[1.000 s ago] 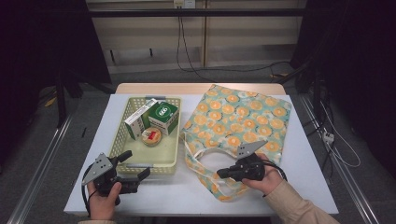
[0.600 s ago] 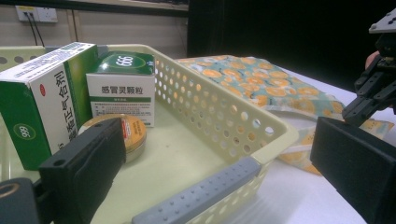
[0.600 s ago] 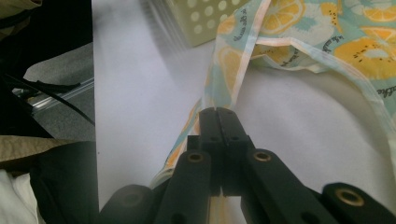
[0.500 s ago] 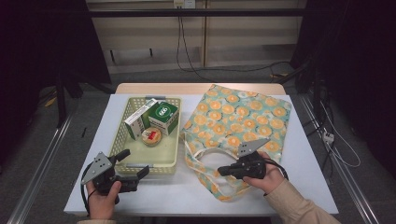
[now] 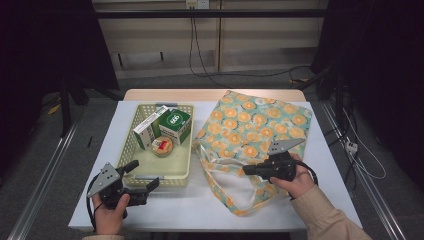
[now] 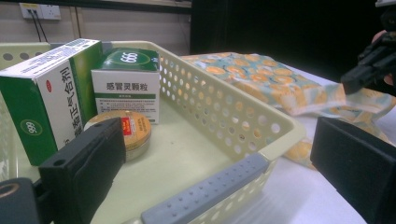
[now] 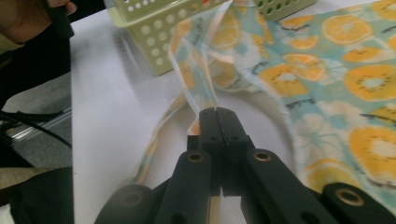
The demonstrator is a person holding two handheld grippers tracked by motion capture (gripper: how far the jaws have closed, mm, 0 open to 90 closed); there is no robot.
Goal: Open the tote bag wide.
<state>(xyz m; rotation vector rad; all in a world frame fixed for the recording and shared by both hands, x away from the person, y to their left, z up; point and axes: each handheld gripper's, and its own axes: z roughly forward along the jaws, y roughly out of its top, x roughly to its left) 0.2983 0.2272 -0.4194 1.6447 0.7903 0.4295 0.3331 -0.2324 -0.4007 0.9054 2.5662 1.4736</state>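
The right gripper (image 5: 248,170) is clamped on one strap (image 7: 198,88) of the flat fabric tote bag printed with orange slices on a pale teal ground (image 5: 255,127); in the right gripper view its two black jaws are pressed together with the thin strap pinched at their tips and rising from them toward the basket. The bag lies flat on the right half of the white worktop (image 5: 175,205), its mouth and handle loops turned toward the person, and the second handle loop (image 5: 235,205) lies slack on the worktop near the person's edge. The left gripper (image 5: 144,176) is held at the near left of the worktop, its jaws standing wide apart and holding nothing; in the left gripper view one jaw sits over the basket interior and the other outside it, above the worktop. The pale yellow perforated plastic basket (image 5: 131,150) stands just beside the bag's left edge. It contains a long green and white carton (image 5: 150,126), a squat green and white box (image 5: 174,125) touching it, and a small round tin with a red label (image 5: 162,146) lying in front of both.
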